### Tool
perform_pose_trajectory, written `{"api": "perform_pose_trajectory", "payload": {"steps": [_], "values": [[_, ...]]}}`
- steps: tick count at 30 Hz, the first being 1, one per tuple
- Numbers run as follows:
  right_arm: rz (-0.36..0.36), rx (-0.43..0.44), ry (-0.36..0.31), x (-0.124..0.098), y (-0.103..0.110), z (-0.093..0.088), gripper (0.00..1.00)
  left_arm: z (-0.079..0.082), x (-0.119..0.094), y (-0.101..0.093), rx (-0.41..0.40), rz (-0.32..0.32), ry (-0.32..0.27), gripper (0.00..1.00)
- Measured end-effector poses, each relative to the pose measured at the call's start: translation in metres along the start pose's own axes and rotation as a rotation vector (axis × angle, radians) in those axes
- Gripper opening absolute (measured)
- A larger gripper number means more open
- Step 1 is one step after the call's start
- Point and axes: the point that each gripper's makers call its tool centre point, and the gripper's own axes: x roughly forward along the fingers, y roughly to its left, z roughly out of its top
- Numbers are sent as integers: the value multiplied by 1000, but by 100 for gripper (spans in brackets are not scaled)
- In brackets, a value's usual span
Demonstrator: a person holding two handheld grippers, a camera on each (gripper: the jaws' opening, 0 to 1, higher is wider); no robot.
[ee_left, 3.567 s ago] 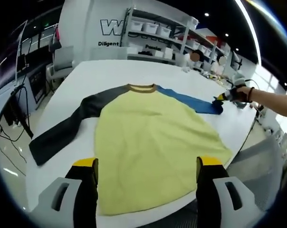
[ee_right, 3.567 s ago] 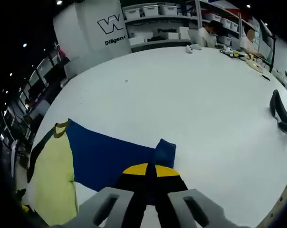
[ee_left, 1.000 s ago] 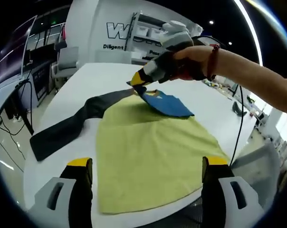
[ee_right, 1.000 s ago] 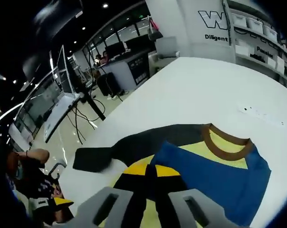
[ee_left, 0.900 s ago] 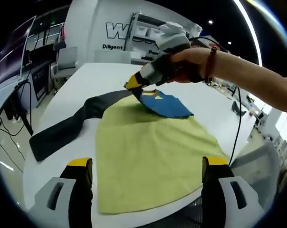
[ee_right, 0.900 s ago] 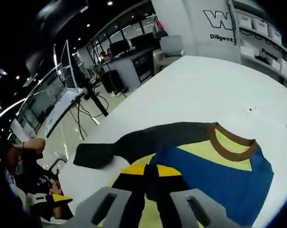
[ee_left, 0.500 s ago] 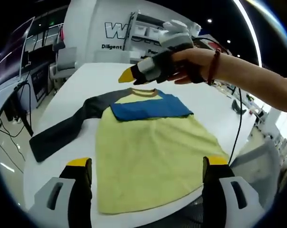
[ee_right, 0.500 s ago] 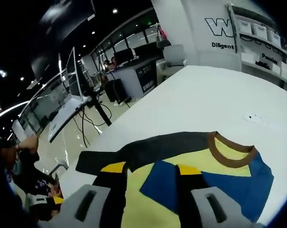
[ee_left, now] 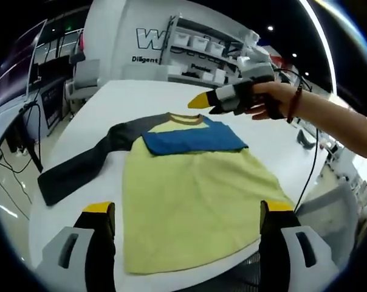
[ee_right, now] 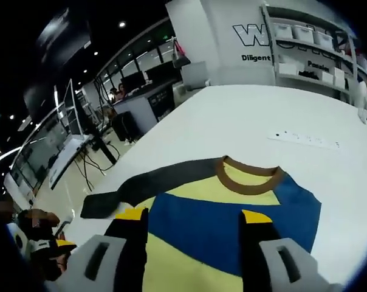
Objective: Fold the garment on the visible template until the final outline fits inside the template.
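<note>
Blue sleeve (ee_left: 192, 139) across yellow shirt (ee_left: 192, 207)

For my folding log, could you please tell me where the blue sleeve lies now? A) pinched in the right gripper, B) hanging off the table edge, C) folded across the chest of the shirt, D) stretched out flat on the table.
C: the blue sleeve lies folded across the yellow shirt just below the collar, and the right gripper hovers open above it.

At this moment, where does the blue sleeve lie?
The blue sleeve lies folded flat across the chest of the yellow shirt, just below the brown collar. In the right gripper view it spans between the open tongs.
</note>
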Motion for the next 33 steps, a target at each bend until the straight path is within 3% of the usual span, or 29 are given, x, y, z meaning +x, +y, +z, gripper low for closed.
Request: {"api": "perform_pose_trajectory", "payload": {"steps": [3,10,18,25,33], "values": [[-4,8,-1,-6,-10,-7,59,1,0,-1,-1,-4,-2,99],[-90,56,18,-20,-50,-32,64,3,-1,-3,-10,-19,-11,99],[-162,122,51,-37,-89,-60,63,3,-1,-4,-10,-21,-11,99],[-215,174,68,-48,-113,-81,57,1,-1,-3,-8,-18,-4,99],[-242,194,79,-48,-126,-98,45,1,-1,-3,-13,-19,-4,99]]}}
